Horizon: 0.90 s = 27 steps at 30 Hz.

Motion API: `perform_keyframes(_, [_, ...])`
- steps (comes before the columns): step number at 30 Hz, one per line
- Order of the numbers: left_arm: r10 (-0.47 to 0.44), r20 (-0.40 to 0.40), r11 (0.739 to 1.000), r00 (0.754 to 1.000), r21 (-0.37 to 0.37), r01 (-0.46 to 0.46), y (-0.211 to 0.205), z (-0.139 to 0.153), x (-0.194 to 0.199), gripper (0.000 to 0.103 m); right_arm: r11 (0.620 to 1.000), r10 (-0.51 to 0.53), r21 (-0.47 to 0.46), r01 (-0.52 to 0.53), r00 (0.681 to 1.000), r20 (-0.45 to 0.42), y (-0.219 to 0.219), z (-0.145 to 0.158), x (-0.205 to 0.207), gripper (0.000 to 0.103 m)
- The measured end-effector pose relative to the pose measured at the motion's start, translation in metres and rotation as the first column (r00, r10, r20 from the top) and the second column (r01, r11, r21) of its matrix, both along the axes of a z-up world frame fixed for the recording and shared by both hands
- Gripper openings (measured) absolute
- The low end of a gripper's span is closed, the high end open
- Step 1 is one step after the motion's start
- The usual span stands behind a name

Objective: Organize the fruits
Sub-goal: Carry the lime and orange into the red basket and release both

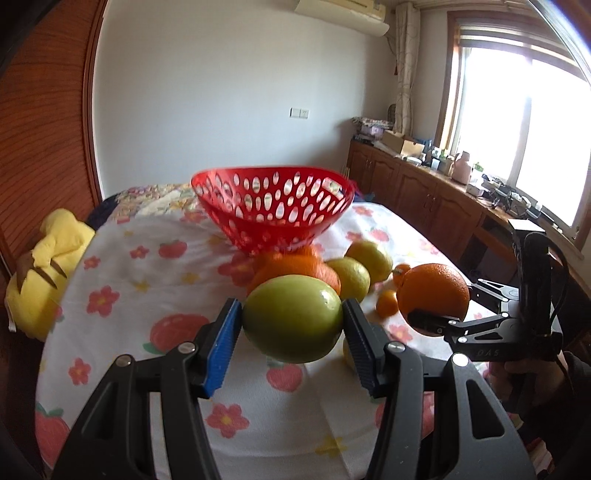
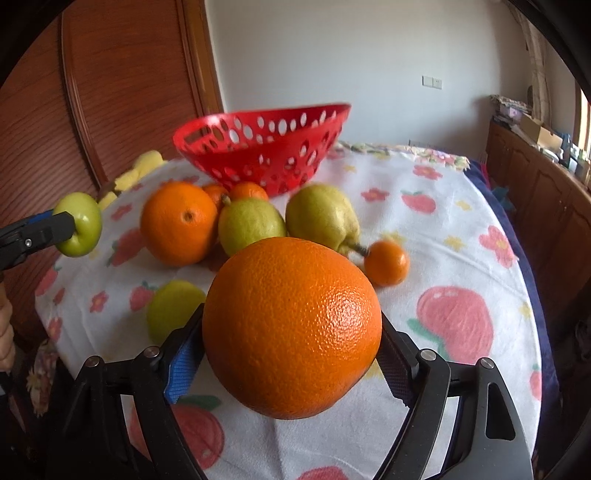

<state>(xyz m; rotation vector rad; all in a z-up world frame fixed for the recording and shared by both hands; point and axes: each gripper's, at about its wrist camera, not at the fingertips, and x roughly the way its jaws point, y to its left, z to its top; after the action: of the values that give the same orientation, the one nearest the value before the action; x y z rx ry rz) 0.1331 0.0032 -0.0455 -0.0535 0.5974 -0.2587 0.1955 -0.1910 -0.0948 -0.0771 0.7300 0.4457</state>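
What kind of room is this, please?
Probably a bedroom at home. The fruit lies on a flowered sheet that seems to cover a bed, with a yellow plush toy beside it, wooden cabinets under a window, and an air conditioner on the wall.

A red perforated plastic basket (image 2: 262, 147) is sitting at the far end of the flower-printed cloth-covered counter (image 2: 461, 236). Before it, a large round orange (image 2: 179, 223), two yellow-green pears (image 2: 251, 225) and small tangerines (image 2: 386, 263) are lying clustered. A yellow plush toy (image 1: 48, 273) is lying off the counter's left edge.
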Motion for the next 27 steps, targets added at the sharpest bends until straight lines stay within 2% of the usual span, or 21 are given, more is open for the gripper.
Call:
perform_keyframes(6, [-0.012,0.041,1.000,0.999,0.008,0.012,0.005,0.018,0.015,0.055,0.999,0.050,0.015,-0.051,0.997,0.063,0.008,0.031,0.014,0.084])
perform_keyframes(12, [-0.013,0.045,1.000,0.999,0.019,0.012,0.010,0.028,0.047,0.054,0.994,0.102,0.015,-0.104,0.988,0.114,0.025,0.065,0.038,0.085])
perform_keyframes(18, [-0.015,0.049,1.000,0.999,0.011,0.014,0.019,0.036,0.079,0.055,0.990,0.141,-0.011,-0.141,0.981,0.136,0.049,0.090,0.079,0.085])
perform_keyframes(22, [-0.009,0.045,1.000,0.999,-0.001,0.009,0.028,0.039,0.098,0.055,0.984,0.171,-0.060,-0.165,0.978,0.116,0.073,0.092,0.115,0.085])
perform_keyframes(27, [-0.008,0.036,1.000,0.999,-0.013,0.008,0.036,0.039,0.118,0.055,0.979,0.181,-0.104,-0.174,0.982,0.057,0.090,0.076,0.156,0.085])
